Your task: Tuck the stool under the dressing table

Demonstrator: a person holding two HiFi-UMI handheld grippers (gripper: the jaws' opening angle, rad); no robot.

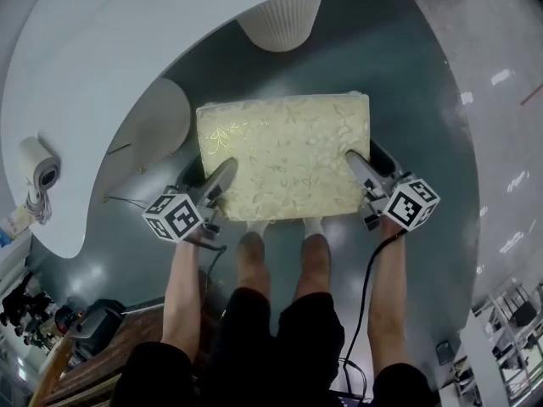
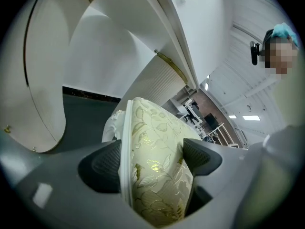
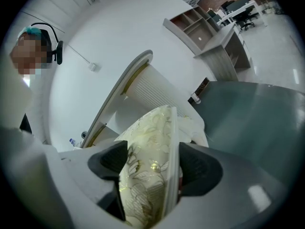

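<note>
**A:** Leftmost, seen from overhead?

**B:** Dressing table (image 1: 76, 75), white, with a curved front edge. White roll (image 1: 38, 175) lying near that top's left edge. Under the curve, a rounded white panel (image 1: 153, 130).

**A:** Next along?

**B:** Left gripper (image 1: 222, 176), marker cube (image 1: 174, 217) at its rear, clamped on the left side of the stool (image 1: 284, 155). Jaws spread wide, both dark pads pressed against the cream, leaf-patterned cushion, white piping beside the left pad.

**A:** Placing the stool?

**B:** On the dark grey floor (image 1: 407, 83), in the bay of the table's curved edge, seat fully in sight, not under the top. Far left corner just beside the rounded panel. Far edge near, yet apart from, the ribbed white pedestal (image 1: 280, 15). Near edge directly ahead of the person's bare legs (image 1: 280, 265).

**A:** And rightward?

**B:** Right gripper (image 1: 356, 164), mirroring the left: closed on the stool's right side, jaws set wide, cushion wedged between the pads. Black cable (image 1: 369, 270) trailing back along the right forearm.
</note>
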